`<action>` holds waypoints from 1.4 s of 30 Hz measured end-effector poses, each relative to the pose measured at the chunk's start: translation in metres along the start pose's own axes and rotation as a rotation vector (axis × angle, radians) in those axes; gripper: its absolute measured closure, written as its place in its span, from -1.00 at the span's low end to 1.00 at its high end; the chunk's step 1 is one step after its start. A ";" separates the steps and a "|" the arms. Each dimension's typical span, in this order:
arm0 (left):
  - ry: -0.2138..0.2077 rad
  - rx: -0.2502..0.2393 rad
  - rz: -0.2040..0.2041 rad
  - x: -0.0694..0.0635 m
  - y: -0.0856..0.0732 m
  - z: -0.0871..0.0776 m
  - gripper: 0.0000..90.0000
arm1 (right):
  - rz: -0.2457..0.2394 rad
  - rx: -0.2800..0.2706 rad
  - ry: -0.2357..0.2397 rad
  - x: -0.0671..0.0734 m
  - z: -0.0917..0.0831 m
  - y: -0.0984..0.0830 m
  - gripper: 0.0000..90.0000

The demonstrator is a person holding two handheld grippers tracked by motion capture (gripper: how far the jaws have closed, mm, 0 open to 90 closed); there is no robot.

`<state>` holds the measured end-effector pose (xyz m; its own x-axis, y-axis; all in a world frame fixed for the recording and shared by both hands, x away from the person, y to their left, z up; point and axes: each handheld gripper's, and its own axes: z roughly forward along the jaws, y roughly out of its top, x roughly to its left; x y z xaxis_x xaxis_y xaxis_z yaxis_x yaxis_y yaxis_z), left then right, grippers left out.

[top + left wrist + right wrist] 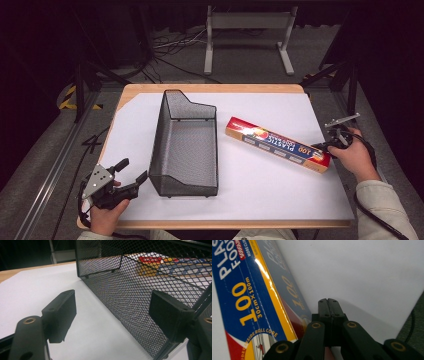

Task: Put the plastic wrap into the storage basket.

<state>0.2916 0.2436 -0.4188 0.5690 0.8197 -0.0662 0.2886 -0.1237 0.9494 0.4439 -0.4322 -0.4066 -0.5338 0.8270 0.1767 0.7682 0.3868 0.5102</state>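
Note:
A black wire-mesh tray [159, 135] stands in the middle of the white-covered table [265, 195]. To its right lies a long blue, yellow and red plastic-wrap box [275, 143], set at a slant. My left gripper [133, 170] is open at the tray's near left corner; in the left gripper view the mesh wall [130, 290] runs ahead between the spread jaws of that gripper [113, 310]. My right gripper [320, 146] is shut at the box's near right end. In the right gripper view its closed tips [328, 302] lie just beside the box [249, 290], with nothing between them.
The table's wooden edge [210, 88] shows at the back. Cables and a metal stand [247, 22] are on the floor beyond. Bare white surface [280, 200] lies in front of the box and tray. Through the mesh, the box [175, 265] shows.

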 end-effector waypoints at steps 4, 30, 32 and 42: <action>0.001 -0.001 -0.001 0.000 0.000 0.000 -0.49 | -0.002 0.039 0.057 0.006 -0.001 -0.004 1.00; 0.018 0.006 -0.001 0.000 0.000 0.002 -0.48 | -0.234 0.006 0.060 0.101 -0.012 -0.003 0.63; 0.022 0.005 -0.002 0.000 0.000 0.002 -0.48 | -0.239 -0.039 0.058 0.104 -0.015 0.000 0.52; 0.025 0.005 -0.008 0.000 -0.001 0.001 -0.48 | -0.236 -0.413 0.076 0.147 -0.016 0.021 -0.39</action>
<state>0.2927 0.2434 -0.4198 0.5472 0.8344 -0.0662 0.2971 -0.1197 0.9473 0.3760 -0.3096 -0.3561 -0.7128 0.6980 0.0689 0.4263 0.3532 0.8328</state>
